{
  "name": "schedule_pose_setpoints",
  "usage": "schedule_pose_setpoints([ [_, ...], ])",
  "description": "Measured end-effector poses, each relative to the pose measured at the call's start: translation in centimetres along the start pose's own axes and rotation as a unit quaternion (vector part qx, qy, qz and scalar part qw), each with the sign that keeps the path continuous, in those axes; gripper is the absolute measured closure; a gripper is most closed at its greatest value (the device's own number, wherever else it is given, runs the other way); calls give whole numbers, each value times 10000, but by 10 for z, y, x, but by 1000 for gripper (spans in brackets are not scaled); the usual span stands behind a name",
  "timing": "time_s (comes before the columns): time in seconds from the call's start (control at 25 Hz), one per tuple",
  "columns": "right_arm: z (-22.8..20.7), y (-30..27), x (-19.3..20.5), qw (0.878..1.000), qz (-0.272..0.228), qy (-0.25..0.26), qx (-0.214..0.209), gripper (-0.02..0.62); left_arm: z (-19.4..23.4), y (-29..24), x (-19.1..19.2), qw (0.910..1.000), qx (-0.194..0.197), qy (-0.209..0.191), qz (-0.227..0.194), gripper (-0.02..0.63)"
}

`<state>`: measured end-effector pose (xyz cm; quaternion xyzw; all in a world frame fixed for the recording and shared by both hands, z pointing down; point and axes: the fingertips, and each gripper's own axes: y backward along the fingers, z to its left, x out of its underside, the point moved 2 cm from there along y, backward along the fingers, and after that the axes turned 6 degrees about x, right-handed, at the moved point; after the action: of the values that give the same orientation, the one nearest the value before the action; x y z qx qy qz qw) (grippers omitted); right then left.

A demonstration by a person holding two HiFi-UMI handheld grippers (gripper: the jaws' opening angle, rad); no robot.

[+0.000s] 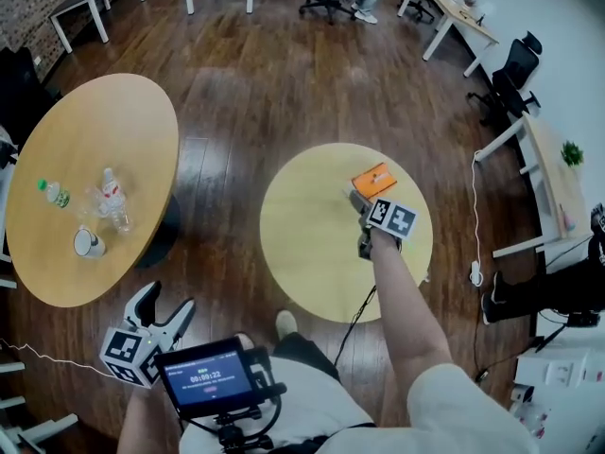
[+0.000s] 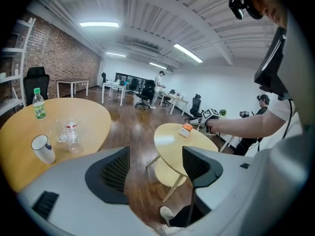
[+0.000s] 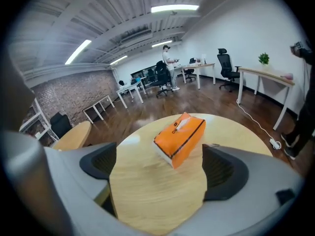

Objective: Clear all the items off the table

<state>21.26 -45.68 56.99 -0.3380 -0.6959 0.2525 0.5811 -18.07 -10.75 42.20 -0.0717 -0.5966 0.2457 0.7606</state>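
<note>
Quick count: two round tables, a small one (image 1: pixel 302 225) under the right gripper (image 1: pixel 359 200) and a big one (image 1: pixel 95 130) ahead of the left gripper (image 1: pixel 165 303). One orange tissue box (image 1: pixel 373 179) just past the right gripper. On the big table there are two bottles, green-label (image 1: pixel 54 193) and red-label (image 1: pixel 114 200), plus one white mug (image 1: pixel 88 243).

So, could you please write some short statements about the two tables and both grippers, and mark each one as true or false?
1. The right gripper is shut on the orange tissue box. False: its jaws stand apart and do not press on the box.
2. The white mug stands on the larger round table. True.
3. The left gripper holds that mug. False: its jaws are apart with nothing between them.
4. The tissue box is the only item on the small round table. True.
</note>
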Motion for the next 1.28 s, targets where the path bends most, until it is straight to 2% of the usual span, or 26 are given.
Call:
schedule_pose_setpoints([
  [0.28, -29, -91, -28, 9934, 603, -707, 678, 41, 10, -34, -16, 9988, -450, 96, 189, 268],
  [0.4, -40, -122, -37, 9897, 657, -808, 985, 41, 12, -46, -27, 9978, -627, 72, 187, 268],
  [0.52, -49, -143, -41, 9900, 591, -399, 1215, 44, 8, -54, -31, 9973, -700, 44, 229, 268],
  [0.6, -46, -145, -39, 9909, 632, 131, 1181, 47, 7, -55, -32, 9968, -758, 57, 231, 268],
  [0.68, -36, -142, -30, 9882, 793, 935, 917, 69, 7, -54, -31, 9965, -796, 102, 232, 268],
  [0.72, -30, -141, -23, 9838, 902, 1408, 652, 86, 7, -54, -30, 9964, -802, 124, 226, 268],
  [0.76, -23, -138, -15, 9758, 1001, 1924, 276, 98, 5, -55, -29, 9965, -799, 137, 220, 268],
  [0.8, -16, -134, -6, 9619, 1099, 2498, -175, 104, 3, -56, -29, 9965, -790, 138, 216, 268],
  [0.88, -8, -122, 17, 9143, 1320, 3708, -958, 104, -2, -61, -30, 9968, -761, 110, 214, 268],
  [0.92, -8, -115, 27, 8901, 1400, 4181, -1156, 101, -3, -64, -30, 9970, -744, 91, 215, 268],
  [0.96, -9, -110, 34, 8746, 1422, 4471, -1223, 98, -4, -66, -30, 9971, -728, 72, 216, 268],
  [1.0, -9, -107, 38, 8701, 1372, 4574, -1218, 95, -5, -67, -31, 9972, -711, 53, 218, 268],
  [1.04, -6, -105, 39, 8741, 1259, 4536, -1199, 94, -6, -69, -31, 9974, -691, 34, 222, 268],
  [1.16, -4, -105, 38, 8982, 1041, 4139, -1055, 96, -13, -72, -32, 9977, -628, -13, 236, 268],
  [1.28, -14, -104, 38, 9064, 1162, 3963, -887, 165, -20, -70, -34, 9979, -627, -17, 180, 268],
])
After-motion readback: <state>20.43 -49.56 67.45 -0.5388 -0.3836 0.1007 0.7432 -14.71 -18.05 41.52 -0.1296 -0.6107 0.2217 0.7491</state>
